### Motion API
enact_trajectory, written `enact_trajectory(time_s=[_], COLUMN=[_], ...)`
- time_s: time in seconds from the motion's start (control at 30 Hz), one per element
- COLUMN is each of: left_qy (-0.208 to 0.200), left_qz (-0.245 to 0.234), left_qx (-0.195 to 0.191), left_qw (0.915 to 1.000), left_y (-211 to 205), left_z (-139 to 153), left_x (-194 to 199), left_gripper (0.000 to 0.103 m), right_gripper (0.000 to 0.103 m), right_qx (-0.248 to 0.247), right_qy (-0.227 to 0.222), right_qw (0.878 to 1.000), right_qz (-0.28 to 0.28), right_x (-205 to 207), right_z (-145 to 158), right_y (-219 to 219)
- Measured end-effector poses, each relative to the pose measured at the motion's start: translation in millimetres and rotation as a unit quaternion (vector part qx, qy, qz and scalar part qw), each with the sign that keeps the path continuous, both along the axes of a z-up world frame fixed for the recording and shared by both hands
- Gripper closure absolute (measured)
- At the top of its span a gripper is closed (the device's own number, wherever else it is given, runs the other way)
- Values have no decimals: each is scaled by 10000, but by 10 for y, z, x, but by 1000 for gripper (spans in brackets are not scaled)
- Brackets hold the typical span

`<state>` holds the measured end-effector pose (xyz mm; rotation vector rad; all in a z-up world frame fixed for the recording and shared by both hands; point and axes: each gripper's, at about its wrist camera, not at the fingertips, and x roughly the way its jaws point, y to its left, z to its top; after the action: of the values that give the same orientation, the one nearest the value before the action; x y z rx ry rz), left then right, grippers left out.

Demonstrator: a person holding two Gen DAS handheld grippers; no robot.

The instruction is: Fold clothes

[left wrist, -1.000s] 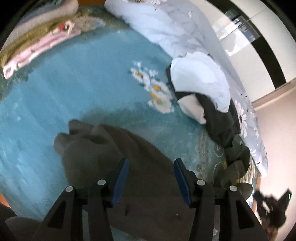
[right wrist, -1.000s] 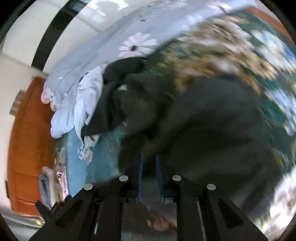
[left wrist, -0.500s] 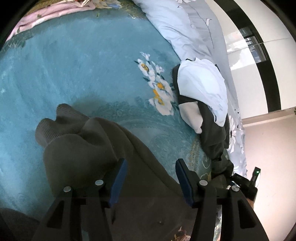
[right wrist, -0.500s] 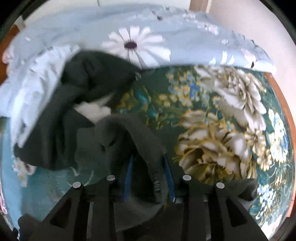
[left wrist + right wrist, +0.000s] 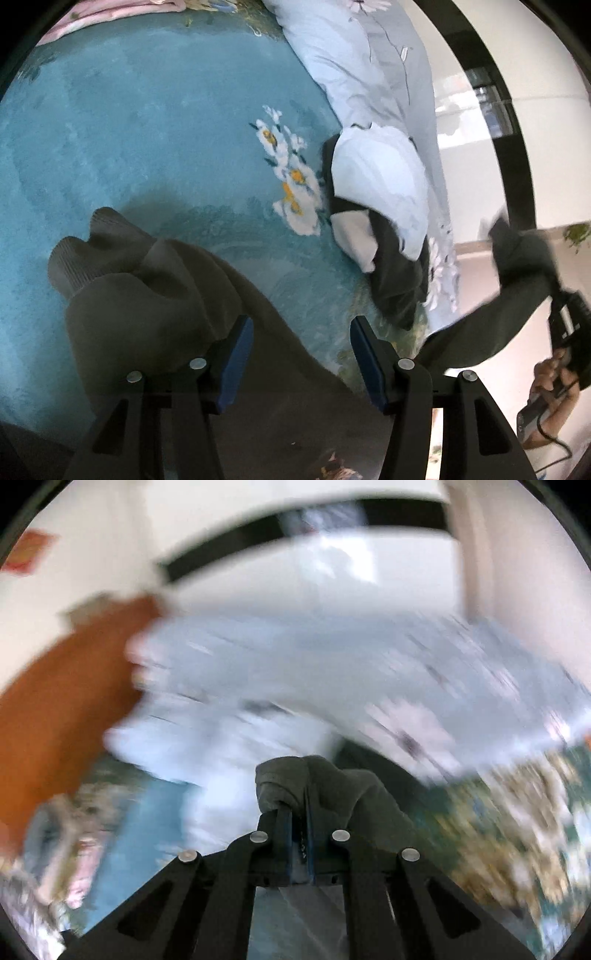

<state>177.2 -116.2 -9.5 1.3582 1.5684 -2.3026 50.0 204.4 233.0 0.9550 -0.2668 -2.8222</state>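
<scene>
Now the right gripper point(image 5: 299, 834), jaws clamped on the grey sweater point(image 5: 177, 295), has lifted one end high off the bed point(image 5: 129, 129). The left gripper point(image 5: 301, 354) hovers, jaws apart, over the rest. It can be spread flat.

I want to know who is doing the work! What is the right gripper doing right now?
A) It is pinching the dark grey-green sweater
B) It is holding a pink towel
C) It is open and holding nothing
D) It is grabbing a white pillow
A: in the right wrist view the right gripper has its fingers closed together on a bunch of the dark grey-green sweater.
</scene>
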Motion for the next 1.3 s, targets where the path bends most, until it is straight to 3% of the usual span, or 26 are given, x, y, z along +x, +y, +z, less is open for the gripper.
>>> enact_trajectory(time_s=[0.07, 0.17, 0.27, 0.33, 0.4, 0.5, 0.6, 0.7, 0.83, 0.93, 1.03, 1.17, 1.23, 1.3], left_qy=[46, 107, 174, 172, 152, 91, 30, 22, 30, -204, -513, -838, -764, -876], left_qz=[177, 431, 624, 676, 707, 714, 609, 447, 535, 603, 568, 657, 718, 661], left_qx=[108, 242, 334, 372, 410, 487, 543, 698, 1117, 958, 849, 977, 887, 578], left_qw=[9998, 9987, 9973, 9969, 9965, 9962, 9967, 9966, 9923, 9934, 9934, 9895, 9905, 9923], left_y=[-66, -168, -265, -305, -336, -358, -347, -338, -416, -445, -421, -391, -388, -361], left_z=[-2, 1, -1, -15, -35, -80, -134, -201, -288, -278, -291, -378, -359, -316], left_x=[43, 121, 192, 201, 194, 144, 31, -113, -343, -591, -867, -1143, -1195, -1236], left_gripper=[44, 44, 44, 44, 44, 43, 43, 43, 38, 35, 35, 38, 57, 91], right_gripper=[97, 97, 97, 97, 96, 90, 76, 74, 68, 68, 67, 67, 67, 67], right_qx=[268, 791, 760, 845, 964, 1004, 754, 407, 82, 304, 124, -415, -719, -936], right_qy=[112, -507, -1561, -1872, -2046, -2109, -2101, -2042, -1988, -2125, -2442, -2773, -2791, -2807], right_qw=[9976, 9879, 9729, 9646, 9577, 9456, 9443, 9545, 9701, 9753, 9680, 9393, 9282, 9185], right_qz=[629, 1237, 1529, 1653, 1778, 2266, 2420, 2136, 1393, 524, -572, -1977, -2354, -2623], right_x=[-21, -188, -255, -186, -122, -41, 7, 133, 510, 822, 1168, 1694, 1884, 2018], right_z=[-11, -624, -1430, -1784, -1977, -1967, -1856, -1721, -1588, -1602, -1664, -1771, -1798, -1830], right_y=[-542, -1296, -1762, -1953, -2060, -2093, -1816, -1370, -477, 298, 1156, 2058, 2278, 2414])
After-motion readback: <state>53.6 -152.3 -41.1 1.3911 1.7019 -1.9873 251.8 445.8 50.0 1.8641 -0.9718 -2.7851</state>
